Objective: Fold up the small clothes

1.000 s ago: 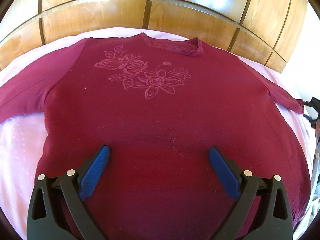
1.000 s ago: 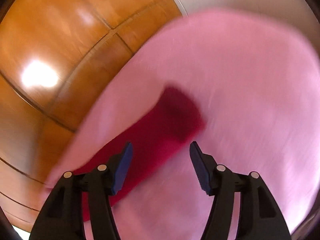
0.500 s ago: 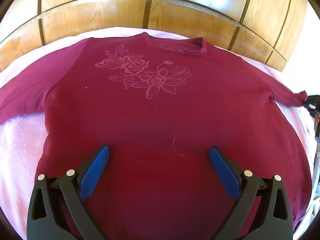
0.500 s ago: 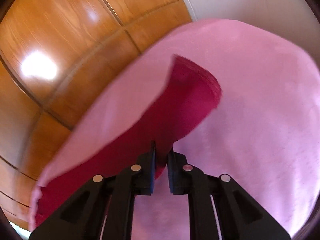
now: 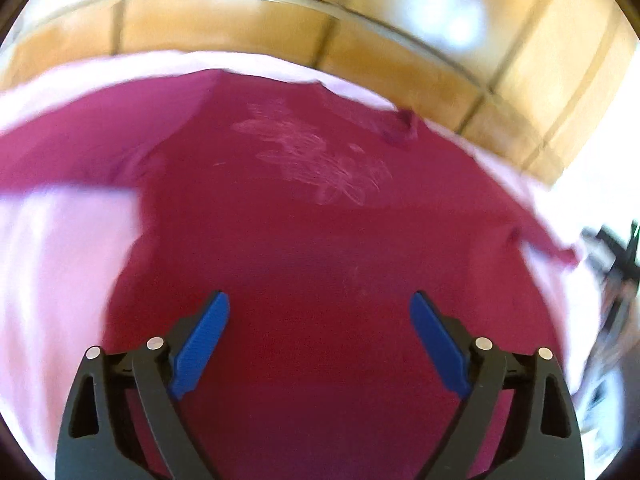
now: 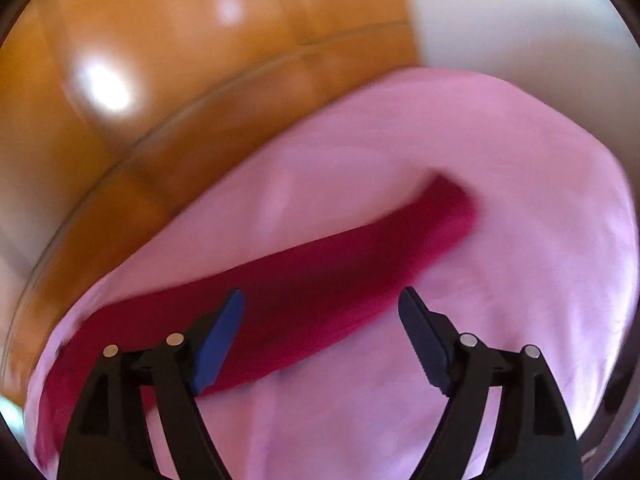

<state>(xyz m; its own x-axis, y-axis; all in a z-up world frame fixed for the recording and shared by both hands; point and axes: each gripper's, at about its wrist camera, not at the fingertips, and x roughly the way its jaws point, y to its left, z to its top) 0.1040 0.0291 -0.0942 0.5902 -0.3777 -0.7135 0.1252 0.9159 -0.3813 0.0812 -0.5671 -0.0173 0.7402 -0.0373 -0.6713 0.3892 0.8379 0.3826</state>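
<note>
Your dark red long-sleeved knit top with the pale flower print (image 5: pixel 320 248) lies face up and spread flat on the pale pink bed sheet (image 5: pixel 60 264), its neckline toward the glossy wooden headboard panels (image 5: pixel 280 24). That flat, open layout suits a fold that begins with the sleeves, since both sides of the body are reachable.

Your left gripper (image 5: pixel 319 312) hangs above the lower middle of the top with its blue-padded fingers (image 5: pixel 204 332) spread wide and nothing between them. Judging by its place, it is parked over the body so it can pin or pick up the cloth when needed; whether it touches the fabric I cannot tell, as the view is blurred.

Your right gripper (image 6: pixel 320 308) is also wide apart and empty, poised over the right sleeve (image 6: pixel 328 280), which stretches out across the sheet toward the bed's edge. The cuff end lies well ahead of the fingertips, so the jaws straddle the sleeve's middle part.

The fold looks barely begun: the sleeve lies straight out, not yet brought over the body. For the next move, a pinch nearer the cuff would likely carry it across more neatly.
</note>
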